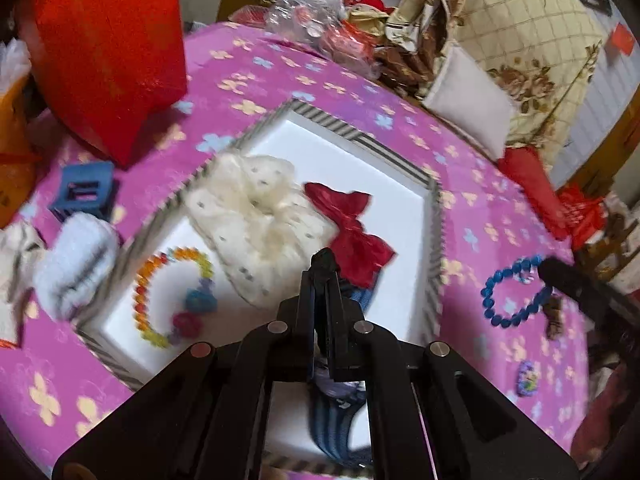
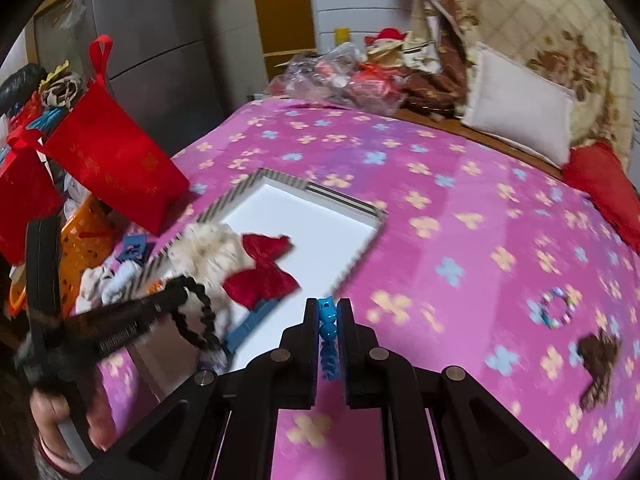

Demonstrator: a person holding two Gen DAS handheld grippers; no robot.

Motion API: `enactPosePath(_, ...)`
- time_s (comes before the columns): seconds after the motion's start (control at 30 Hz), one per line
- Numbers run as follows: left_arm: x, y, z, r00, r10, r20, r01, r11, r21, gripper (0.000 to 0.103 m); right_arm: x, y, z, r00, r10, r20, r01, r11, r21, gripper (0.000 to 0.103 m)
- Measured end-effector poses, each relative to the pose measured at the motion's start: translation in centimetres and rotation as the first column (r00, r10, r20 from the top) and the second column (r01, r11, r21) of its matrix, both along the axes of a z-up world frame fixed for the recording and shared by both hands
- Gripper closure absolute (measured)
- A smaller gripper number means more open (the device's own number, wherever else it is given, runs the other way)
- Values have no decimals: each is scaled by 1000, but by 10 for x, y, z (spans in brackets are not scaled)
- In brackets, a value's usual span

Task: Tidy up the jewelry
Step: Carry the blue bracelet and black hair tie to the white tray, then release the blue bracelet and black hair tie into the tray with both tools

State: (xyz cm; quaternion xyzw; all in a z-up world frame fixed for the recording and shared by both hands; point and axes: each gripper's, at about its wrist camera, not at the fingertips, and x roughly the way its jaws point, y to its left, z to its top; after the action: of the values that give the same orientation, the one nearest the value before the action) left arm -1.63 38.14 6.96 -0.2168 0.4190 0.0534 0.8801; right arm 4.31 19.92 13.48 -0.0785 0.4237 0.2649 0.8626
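Over the striped-rimmed white tray (image 1: 434, 216) on the pink flowered bed, I am carrying a black twisted hair tie (image 2: 200, 316) clamped in my left hand-held gripper (image 1: 326, 258) and a blue beaded bracelet (image 2: 328, 328) clamped in my right hand-held gripper (image 2: 326, 304), aiming to lower each onto bare white floor before letting go.

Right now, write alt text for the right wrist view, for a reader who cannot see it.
The right gripper is shut on a blue bead bracelet above a pink flowered bedspread. To its left a white tray holds a red bow and a cream scrunchie, and the left gripper carries a dark twisted loop over it.
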Motion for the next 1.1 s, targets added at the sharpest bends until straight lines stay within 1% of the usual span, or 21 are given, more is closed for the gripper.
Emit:
enactPosePath(0.1,2,6,2,999,-9,31,11,999,-43,100,19,26,-5,1000,12,-20,-12,1000,-20,95)
enactPosePath(0.2,12,13,11,996,-6,86,11,998,-60,100,36,47,-13,1000,13,-21,-14,998,-55,95)
enactPosePath(0.27,24,19,18,990,8,142,7,995,-100,100,48,58,-18,1000,8,-29,-10,997,-71,95)
enactPosePath(0.33,36,24,18,984,38,172,-19,993,-113,100,60,66,-25,999,-3,-48,0,997,-79,95)
enactPosePath(0.37,41,25,16,984,47,169,-30,994,-103,100,68,70,-30,998,-12,-60,7,997,-82,95)
enactPosePath(0.4,48,27,10,987,61,147,-51,996,-69,100,74,73,-33,997,-19,-70,13,996,-83,95)
enactPosePath(0.43,53,30,5,990,73,124,-67,996,-51,100,79,75,-37,996,-27,-80,20,996,-86,95)
enactPosePath(0.53,66,44,-10,991,103,87,-96,992,-84,100,93,84,-46,996,-42,-75,34,993,-109,95)
enactPosePath(0.6,75,52,-19,990,123,65,-117,989,-86,100,103,89,-53,995,-55,-79,44,991,-126,95)
enactPosePath(0.77,87,60,-35,992,121,28,-117,987,-114,99,122,94,-71,992,-87,-95,71,984,-163,95)
enactPosePath(0.8,87,59,-35,993,118,26,-114,987,-110,97,126,94,-74,990,-95,-101,77,983,-169,95)
enactPosePath(0.87,89,56,-37,995,103,16,-101,989,-104,90,131,93,-79,988,-116,-107,95,979,-180,95)
enactPosePath(0.93,88,54,-34,996,88,21,-86,991,-106,75,136,89,-84,982,-139,-126,115,977,-180,95)
enactPosePath(0.97,87,53,-32,997,78,26,-75,991,-115,70,137,87,-85,980,-144,-136,119,977,-178,95)
enactPosePath(1.0,88,52,-31,997,73,29,-68,990,-125,60,137,85,-85,979,-147,-141,122,977,-175,93)
enactPosePath(1.03,86,53,-28,997,67,38,-61,987,-146,54,137,83,-85,978,-150,-142,125,977,-171,88)
enactPosePath(1.07,85,52,-25,997,66,44,-59,986,-156,51,137,81,-83,978,-152,-139,128,977,-170,82)
enactPosePath(1.1,83,52,-22,997,66,51,-56,984,-167,47,135,77,-79,979,-159,-128,138,978,-158,67)
